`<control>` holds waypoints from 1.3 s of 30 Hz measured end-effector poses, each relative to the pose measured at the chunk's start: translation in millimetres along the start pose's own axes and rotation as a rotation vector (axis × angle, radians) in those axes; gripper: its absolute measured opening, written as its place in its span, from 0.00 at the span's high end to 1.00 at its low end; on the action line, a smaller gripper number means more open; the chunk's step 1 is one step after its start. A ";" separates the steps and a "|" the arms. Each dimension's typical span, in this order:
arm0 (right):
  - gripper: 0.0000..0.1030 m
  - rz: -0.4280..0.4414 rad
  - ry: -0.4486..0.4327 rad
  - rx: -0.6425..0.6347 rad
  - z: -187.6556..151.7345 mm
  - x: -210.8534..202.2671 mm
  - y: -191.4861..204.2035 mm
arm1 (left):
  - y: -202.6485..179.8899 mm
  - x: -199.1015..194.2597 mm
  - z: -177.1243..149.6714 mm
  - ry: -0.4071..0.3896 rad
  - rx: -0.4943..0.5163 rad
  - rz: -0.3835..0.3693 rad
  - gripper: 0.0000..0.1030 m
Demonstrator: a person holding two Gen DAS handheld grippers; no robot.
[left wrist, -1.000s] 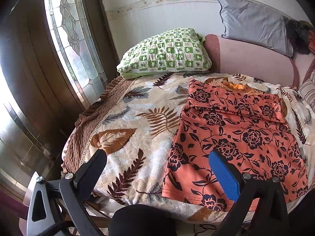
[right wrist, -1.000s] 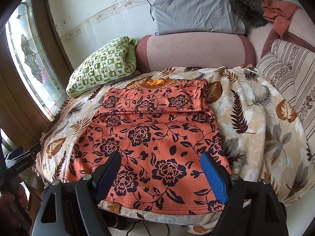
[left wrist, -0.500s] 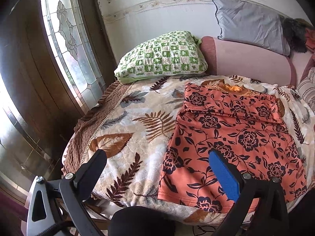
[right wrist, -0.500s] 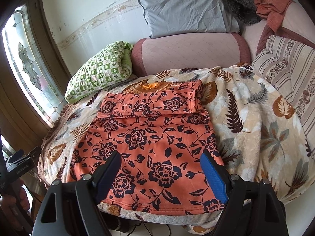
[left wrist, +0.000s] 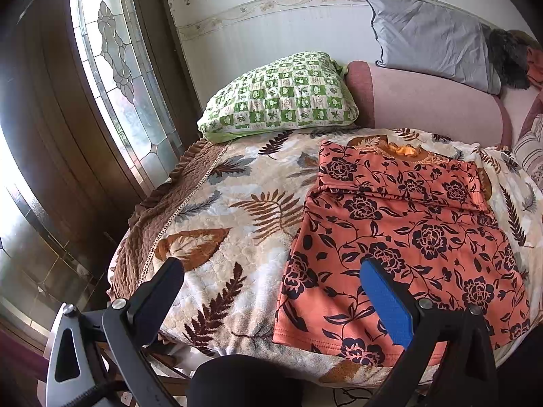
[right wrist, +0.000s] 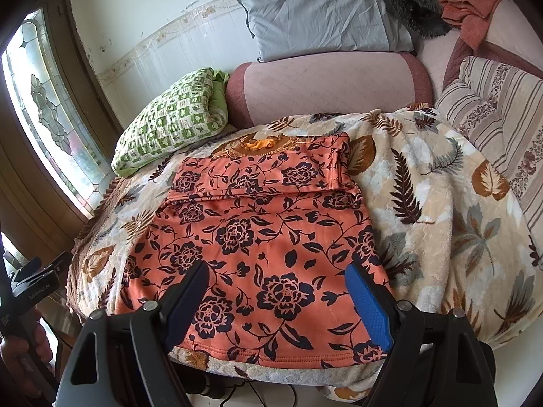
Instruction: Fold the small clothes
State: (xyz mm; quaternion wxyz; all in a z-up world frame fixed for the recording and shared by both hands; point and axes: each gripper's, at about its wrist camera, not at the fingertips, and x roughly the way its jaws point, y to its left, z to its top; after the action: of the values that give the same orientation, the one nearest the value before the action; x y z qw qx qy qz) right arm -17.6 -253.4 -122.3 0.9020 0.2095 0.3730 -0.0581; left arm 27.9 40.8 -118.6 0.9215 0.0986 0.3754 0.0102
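In the lower left of the right wrist view, the frame edge is cutting off a hand (right wrist: pixel 15 352). The orange floral top's (left wrist: pixel 400 237) sleeves are lying folded under, hidden.

Green checked pillow (left wrist: pixel 278 95), grey pillow (right wrist: pixel 322 17)

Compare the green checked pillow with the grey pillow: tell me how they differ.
Pattern: the green checked pillow carries green and white squares; the grey pillow is plain.
Place: the green checked pillow rests on the leaf-print blanket beside the window; the grey pillow sits higher, on the pink headboard.
Pose: the green one lies low and slanted; the grey one leans against the wall.
Both are soft, rectangular and away from the orange floral top.
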 end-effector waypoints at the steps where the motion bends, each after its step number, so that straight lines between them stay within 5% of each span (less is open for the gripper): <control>1: 0.18 0.000 0.003 0.003 -0.4 1.0 -0.2 | -0.4 -0.3 -0.4 0.001 0.000 0.001 0.00; 39: 0.18 0.023 0.008 -0.014 3.8 1.0 13.3 | -5.5 1.6 -1.9 -0.001 0.015 -0.011 0.00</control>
State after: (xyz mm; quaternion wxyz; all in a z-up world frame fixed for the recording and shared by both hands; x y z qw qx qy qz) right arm -11.0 -242.9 -116.0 0.9025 0.2078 0.3745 -0.0442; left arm 27.4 35.9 -122.1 0.9209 0.1037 0.3758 0.0022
